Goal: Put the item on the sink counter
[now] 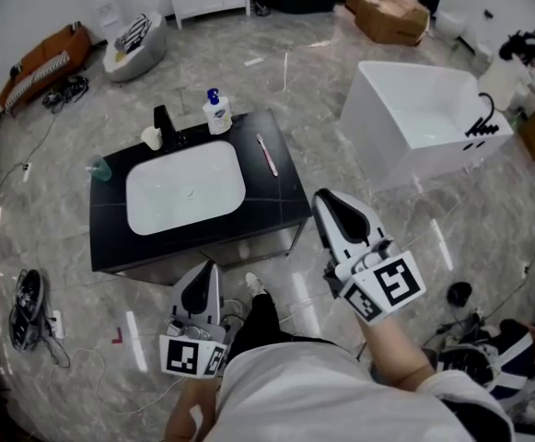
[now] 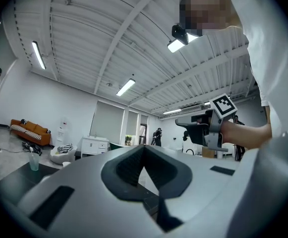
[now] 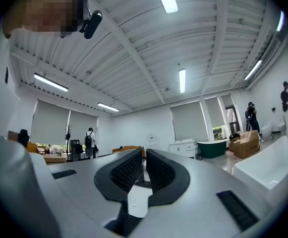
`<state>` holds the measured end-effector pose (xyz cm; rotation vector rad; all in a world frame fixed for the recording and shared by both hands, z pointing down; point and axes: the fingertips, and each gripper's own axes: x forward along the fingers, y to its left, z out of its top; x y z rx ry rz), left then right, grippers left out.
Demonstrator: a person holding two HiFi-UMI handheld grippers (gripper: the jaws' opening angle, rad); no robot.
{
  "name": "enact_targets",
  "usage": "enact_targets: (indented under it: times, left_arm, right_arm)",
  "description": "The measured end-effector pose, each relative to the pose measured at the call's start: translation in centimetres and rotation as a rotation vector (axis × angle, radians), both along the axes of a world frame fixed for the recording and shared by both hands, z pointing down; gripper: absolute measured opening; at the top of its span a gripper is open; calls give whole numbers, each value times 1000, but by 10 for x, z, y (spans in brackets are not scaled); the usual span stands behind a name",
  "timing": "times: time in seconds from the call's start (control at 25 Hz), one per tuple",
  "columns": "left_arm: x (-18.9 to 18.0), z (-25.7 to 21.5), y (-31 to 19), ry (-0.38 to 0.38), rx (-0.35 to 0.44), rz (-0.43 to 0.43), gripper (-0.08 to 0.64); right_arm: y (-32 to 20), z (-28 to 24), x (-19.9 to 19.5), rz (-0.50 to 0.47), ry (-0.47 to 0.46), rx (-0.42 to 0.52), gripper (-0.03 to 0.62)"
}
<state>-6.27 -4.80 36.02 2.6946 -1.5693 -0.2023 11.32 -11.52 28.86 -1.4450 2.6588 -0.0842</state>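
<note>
Nearest the head camera I have the wearer's white shirt [image 1: 322,394], and just past it both grippers, raised and pointing away from the body. Neither one carries anything.

The left gripper [image 1: 207,270] has its jaws drawn together, with the pads meeting at the tips and nothing between them. The right gripper [image 1: 324,199] has its ribbed pads parallel with only a thin slit between them, and that slit is empty.

The one thing lying loose is a pink toothbrush [image 1: 267,155]. It lies flat on the black sink counter [image 1: 276,201], ahead of the right gripper and a little to its left, well apart from the tips. I cannot tell for sure that it is the task's item.

Left of the toothbrush, straight ahead of the left gripper, the white basin [image 1: 184,191] is sunk into the counter. Beyond the basin, along the counter's far edge, stand a white soap bottle [image 1: 216,113] with a blue pump, a black faucet [image 1: 166,120] and a small white cup [image 1: 152,138]. A green cup [image 1: 99,168] stands at the counter's far-left edge.

Off the counter, ahead and to the right of the right gripper, a white bathtub [image 1: 424,122] stands on the marble floor [image 1: 341,72]. A pair of dark sneakers [image 1: 28,307] lies well to the left of the left gripper.
</note>
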Motion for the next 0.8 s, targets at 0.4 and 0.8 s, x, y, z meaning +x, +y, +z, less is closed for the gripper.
enact_targets:
  times: [0.4, 0.8]
  left_arm:
    - [-18, -10, -17, -14, 23, -32, 3]
    - [-18, -25, -37, -32, 73, -40, 3]
  right_arm:
    - [9, -8, 52, 144, 18, 31, 52]
    - [-12, -11, 54, 165, 22, 73, 52]
